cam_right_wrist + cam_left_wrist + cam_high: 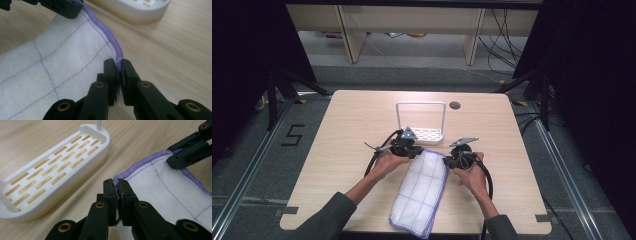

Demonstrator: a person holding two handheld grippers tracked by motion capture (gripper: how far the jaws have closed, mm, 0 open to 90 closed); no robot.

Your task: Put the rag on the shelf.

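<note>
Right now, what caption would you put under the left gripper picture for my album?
Left gripper pinches the purple-edged white cloth at a corner, beside a white slotted rack.

light wood table (347,125) on grey carpet floor (242,165), pale desk legs (349,35) beyond, black curtains (242,45) both sides, cables (504,35) far right.

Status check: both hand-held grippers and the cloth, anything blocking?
Left hand-held gripper shut on cloth corner. Right hand-held gripper shut on the purple hem at the other far corner. Cloth flat on table. White rack close beyond, apart from it.
</note>
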